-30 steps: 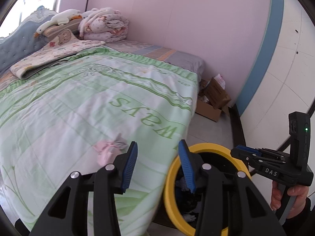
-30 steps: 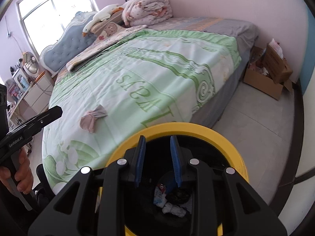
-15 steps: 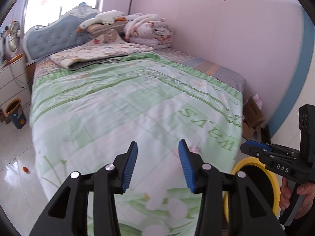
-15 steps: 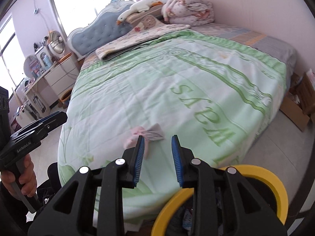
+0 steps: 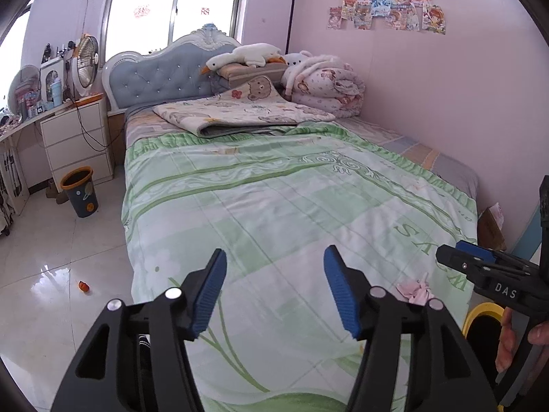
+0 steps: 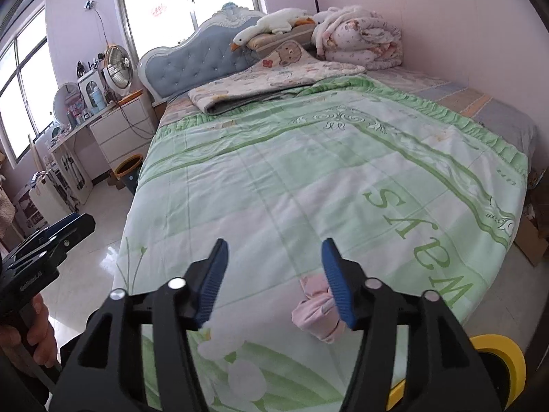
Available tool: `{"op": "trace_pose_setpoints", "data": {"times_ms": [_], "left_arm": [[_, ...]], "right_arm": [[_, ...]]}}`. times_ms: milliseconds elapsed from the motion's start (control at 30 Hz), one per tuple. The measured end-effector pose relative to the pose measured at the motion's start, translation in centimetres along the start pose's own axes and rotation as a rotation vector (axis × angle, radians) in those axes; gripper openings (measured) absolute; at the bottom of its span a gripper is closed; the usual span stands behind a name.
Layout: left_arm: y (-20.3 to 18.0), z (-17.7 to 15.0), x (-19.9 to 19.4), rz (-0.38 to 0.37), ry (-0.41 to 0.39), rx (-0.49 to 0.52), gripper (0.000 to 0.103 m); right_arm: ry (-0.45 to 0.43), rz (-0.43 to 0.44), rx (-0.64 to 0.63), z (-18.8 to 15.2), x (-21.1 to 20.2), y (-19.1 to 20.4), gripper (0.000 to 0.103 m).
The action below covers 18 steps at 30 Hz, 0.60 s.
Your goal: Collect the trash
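Green quilt [image 5: 274, 206] spread over bed; plush goose [image 5: 247, 56] on pillow by blue headboard [image 5: 161, 75]; fan [image 5: 85, 65] on white drawers [image 5: 77, 140]; posters [image 5: 387, 0] on wall.

Pink walls [image 5: 429, 103] enclose a bedroom with a glossy white tiled floor [image 5: 51, 274]. A bed with a blue tufted headboard [image 5: 161, 79] and green quilt [image 5: 291, 206] fills the middle. Daylight comes through the far window [image 5: 175, 3]. At far left stand a white drawer unit [image 5: 77, 144] and fan [image 5: 85, 65]; posters [image 5: 387, 0] hang on the right wall.
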<state>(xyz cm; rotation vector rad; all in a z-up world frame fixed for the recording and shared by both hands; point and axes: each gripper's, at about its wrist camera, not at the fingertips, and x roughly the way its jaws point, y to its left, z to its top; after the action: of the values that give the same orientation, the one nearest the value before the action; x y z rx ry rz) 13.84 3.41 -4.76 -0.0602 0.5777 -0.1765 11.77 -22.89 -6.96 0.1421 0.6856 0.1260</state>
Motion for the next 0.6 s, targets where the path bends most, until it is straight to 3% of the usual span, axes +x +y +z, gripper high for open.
{"op": "trace_pose_setpoints", "data": {"times_ms": [100,233,333,600], "left_arm": [[0.6,0.4,-1.5,0.018,-0.059,-0.006,0.074],[0.7,0.9,-3.7,0.04,-0.14,-0.004,0.089],[0.7,1.2,-4.9,0.045,-0.188,-0.003,0.095],[0.9,0.9,-6.4,0.042,-0.222,-0.026,0.095]], "right_arm": [[-0.037,-0.007,0.015,0.5,-0.4,0.7,0.083],[-0.119,-0.039,0.033,1.1,-1.5,1.2,0.094],[-0.176,-0.05,0.035,1.4,-2.3,1.8,0.095],[-0.255,-0.052,0.051,1.6,-3.7,3.1,0.095]]}}
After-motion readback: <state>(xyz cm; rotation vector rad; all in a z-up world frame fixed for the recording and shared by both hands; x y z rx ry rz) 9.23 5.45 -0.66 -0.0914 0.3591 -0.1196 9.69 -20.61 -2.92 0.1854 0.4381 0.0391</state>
